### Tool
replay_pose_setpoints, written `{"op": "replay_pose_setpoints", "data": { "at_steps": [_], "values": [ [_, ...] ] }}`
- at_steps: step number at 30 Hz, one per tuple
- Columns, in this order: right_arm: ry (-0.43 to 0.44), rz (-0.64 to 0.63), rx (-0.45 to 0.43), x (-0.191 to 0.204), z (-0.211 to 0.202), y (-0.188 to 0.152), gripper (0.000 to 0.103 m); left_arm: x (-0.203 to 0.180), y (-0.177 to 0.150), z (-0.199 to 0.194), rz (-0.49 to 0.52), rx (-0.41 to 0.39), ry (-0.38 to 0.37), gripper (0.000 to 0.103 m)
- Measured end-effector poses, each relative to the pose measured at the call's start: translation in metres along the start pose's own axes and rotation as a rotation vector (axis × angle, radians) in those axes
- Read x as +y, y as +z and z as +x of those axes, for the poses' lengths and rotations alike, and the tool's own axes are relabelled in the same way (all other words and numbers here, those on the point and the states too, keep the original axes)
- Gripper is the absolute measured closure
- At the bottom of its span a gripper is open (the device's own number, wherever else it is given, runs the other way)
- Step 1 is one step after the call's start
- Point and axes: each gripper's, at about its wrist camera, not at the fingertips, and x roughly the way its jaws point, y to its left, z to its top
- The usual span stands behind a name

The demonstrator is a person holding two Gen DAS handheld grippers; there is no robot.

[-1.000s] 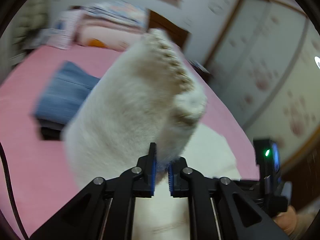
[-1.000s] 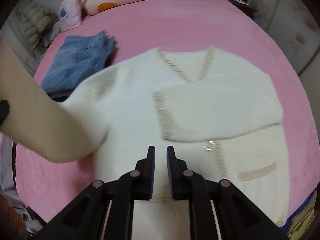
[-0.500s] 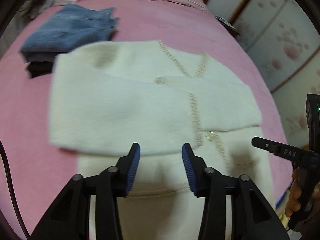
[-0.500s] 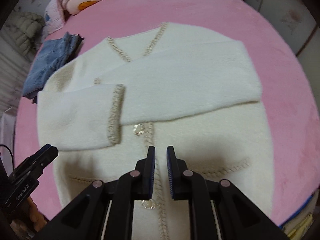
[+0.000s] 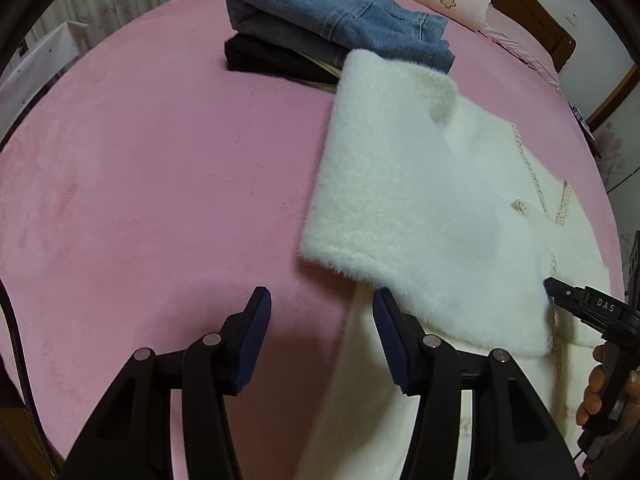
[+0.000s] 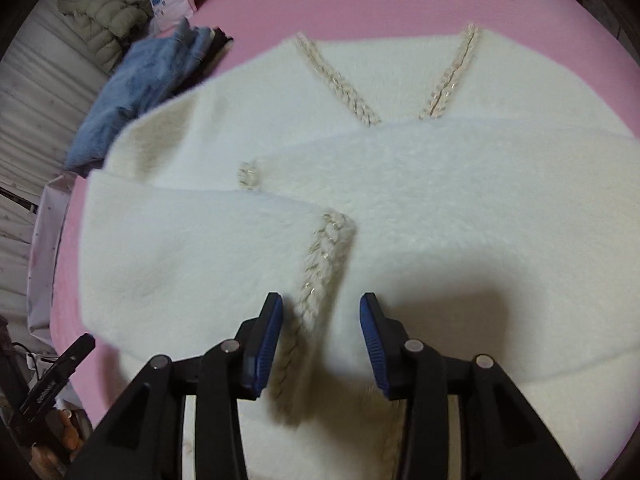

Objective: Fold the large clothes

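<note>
- The cream cardigan [image 6: 400, 184] is laid face up on the pink bed cover [image 5: 140, 200], its far left shoulder just beside the folded jeans [image 5: 332, 16].
- Both sleeves are seen crossed over the cardigan's chest, the left sleeve [image 5: 400, 220] uppermost, so that a narrow rectangle is formed for the next fold.
- The left gripper [image 5: 322, 336] is held wide apart and empty at the cardigan's left edge, below the left sleeve; nothing is gripped.
- The right gripper [image 6: 320, 340] is held wide apart over the cardigan's middle, straddling the braided cuff [image 6: 320, 272] without pinching it.
- The hem is judged the next grasp, so that the lower half can be folded toward the collar.
</note>
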Motion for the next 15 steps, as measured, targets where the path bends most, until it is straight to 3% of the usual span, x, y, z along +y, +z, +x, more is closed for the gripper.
{"op": "replay_pose_setpoints", "data": {
  "at_steps": [5, 6, 7, 8, 9, 13, 15],
  "values": [
    [0.083, 0.015, -0.058, 0.003, 0.011, 0.011, 0.060, -0.013, 0.006, 0.018, 0.014, 0.000, 0.018, 0.051],
    [0.069, 0.001, -0.060, 0.007, 0.013, 0.012, 0.063, -0.013, 0.008, 0.018, 0.012, 0.001, 0.017, 0.051],
    [0.057, -0.029, -0.061, 0.013, 0.014, 0.014, 0.082, -0.014, 0.010, 0.019, 0.011, 0.002, 0.018, 0.051],
    [0.072, -0.043, -0.053, 0.015, 0.014, 0.015, 0.089, -0.014, 0.011, 0.020, 0.013, 0.003, 0.024, 0.051],
    [0.087, -0.050, -0.045, 0.018, 0.011, 0.016, 0.089, -0.014, 0.012, 0.019, 0.018, 0.004, 0.029, 0.051],
    [0.104, -0.098, -0.138, 0.025, -0.038, 0.014, 0.090, -0.025, 0.014, 0.019, 0.058, 0.009, 0.022, 0.051],
    [0.070, -0.128, -0.223, 0.028, -0.076, 0.013, 0.090, -0.032, 0.015, 0.013, 0.084, -0.001, 0.011, 0.051]
  ]
}}
